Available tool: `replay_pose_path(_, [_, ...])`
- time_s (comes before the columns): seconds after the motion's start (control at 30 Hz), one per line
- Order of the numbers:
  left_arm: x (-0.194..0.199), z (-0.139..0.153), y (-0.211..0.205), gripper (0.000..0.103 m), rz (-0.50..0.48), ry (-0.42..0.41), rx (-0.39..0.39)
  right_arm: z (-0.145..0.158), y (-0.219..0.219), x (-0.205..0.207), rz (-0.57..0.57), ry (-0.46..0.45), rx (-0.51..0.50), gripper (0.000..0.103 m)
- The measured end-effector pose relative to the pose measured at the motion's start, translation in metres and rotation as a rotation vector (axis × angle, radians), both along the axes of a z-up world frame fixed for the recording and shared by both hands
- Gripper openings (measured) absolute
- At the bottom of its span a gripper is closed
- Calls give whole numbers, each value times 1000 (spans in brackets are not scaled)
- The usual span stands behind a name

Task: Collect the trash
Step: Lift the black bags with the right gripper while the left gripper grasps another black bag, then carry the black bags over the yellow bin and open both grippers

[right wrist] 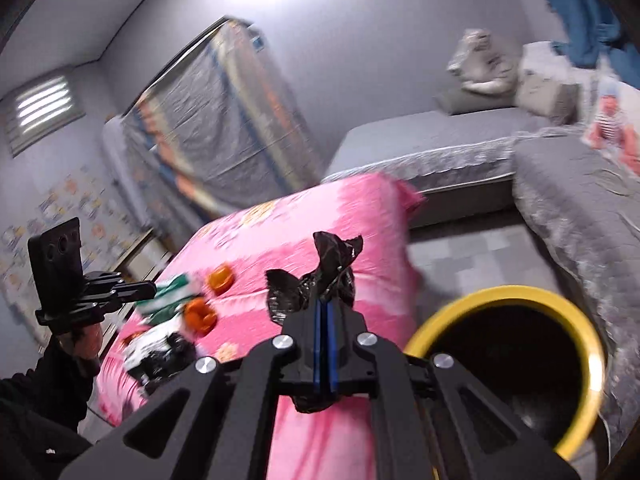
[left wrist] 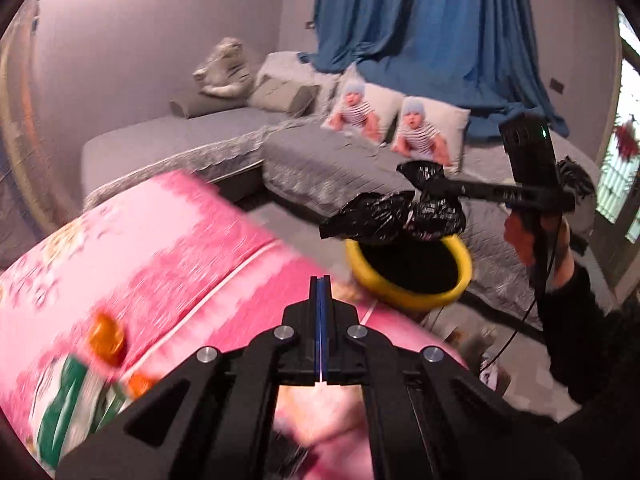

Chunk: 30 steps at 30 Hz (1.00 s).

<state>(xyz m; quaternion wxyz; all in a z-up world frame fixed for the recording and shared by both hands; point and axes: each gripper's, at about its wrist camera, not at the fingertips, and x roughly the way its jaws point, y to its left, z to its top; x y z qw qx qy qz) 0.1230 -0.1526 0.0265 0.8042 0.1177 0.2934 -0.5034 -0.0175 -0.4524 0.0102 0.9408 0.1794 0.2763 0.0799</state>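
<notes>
1. Jaws: right gripper point(right wrist: 325, 308) clamped on a black plastic bag point(right wrist: 320, 280); left gripper point(left wrist: 321, 292) fully closed, empty.
2. Bag hangs at ten o'clock above the yellow-rimmed bin point(right wrist: 516, 360).
3. Light, soft, crinkly, probably slippery; best pinched at its bunched neck.

Left tongs point(left wrist: 320, 292): jaws fully closed, pads flush together, nothing visible between them, pointing down and forward. Seen from the right wrist view they sit at far left point(right wrist: 150, 289), gripped from below by a hand point(right wrist: 82, 334) in a black sleeve. Right tongs point(right wrist: 325, 308): jaws clamped on black plastic film bunched between the pads, tilted downward. Right hand point(left wrist: 532, 236) holds the handle from underneath, black sleeve on the forearm.
</notes>
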Motion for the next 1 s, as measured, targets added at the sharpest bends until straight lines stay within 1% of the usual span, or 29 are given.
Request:
replay_pose_path(0.07, [3,4,-21,0,-46,13,-3,0,-18,-15,-76,4,-19,3])
replay_pose_path(0.1, [2,4,-28,0,-76,18,12,-2,-22,-18,-88,7,-18,3])
replay_pose_path(0.13, [0,4,-33,0,-90,-10,47,-5,-30,-25,-92,12,4,3])
replay_pose_path(0.17, [-2,2,-33,0,-111,-13,76,-8,-34,-28,-98,17,13,3])
replay_pose_path(0.2, [-5,-1,-31,0,-151,0,113,-13,-37,-33,-112,26,8,3])
replay_pose_path(0.27, [-9,-11,-15,0,-178,28,204,-20,-41,-37,-117,29,19,3])
replay_pose_path(0.3, [-10,-15,-9,0,-178,38,240,-23,-42,-39,-110,25,38,3])
replay_pose_path(0.33, [-11,-23,3,0,-153,33,295,-26,-42,-41,-104,19,45,3])
replay_pose_path(0.43, [-9,-49,26,1,-100,71,434,-28,-39,-41,-93,11,55,3])
replay_pose_path(0.47, [-9,-58,30,4,-91,87,469,-29,-38,-40,-86,8,61,3])
replay_pose_path(0.53, [-10,-68,33,25,-88,94,510,-29,-35,-34,-78,13,64,3])
replay_pose_path(0.57, [-10,-71,34,53,-86,83,519,-29,-33,-31,-74,18,68,3])
replay_pose_path(0.6, [-11,-71,35,64,-85,73,512,-30,-30,-29,-69,24,69,3])
replay_pose_path(0.67, [-4,-67,36,63,-84,83,475,-29,-27,-27,-65,29,64,3])
replay_pose_path(0.73, [2,-69,35,63,-77,93,465,-28,-23,-26,-58,29,69,3])
replay_pose_path(0.8, [3,-80,30,63,-87,107,494,-27,-22,-27,-54,27,68,3])
replay_pose_path(0.9, [2,-105,19,64,-75,72,598,-26,-17,-28,-50,33,49,3])
replay_pose_path(0.97, [7,-111,20,64,-62,93,603,-26,-17,-27,-42,35,53,3])
replay_pose_path(1.0, [13,-114,22,57,-36,112,604,-25,-16,-27,-41,35,54,3])
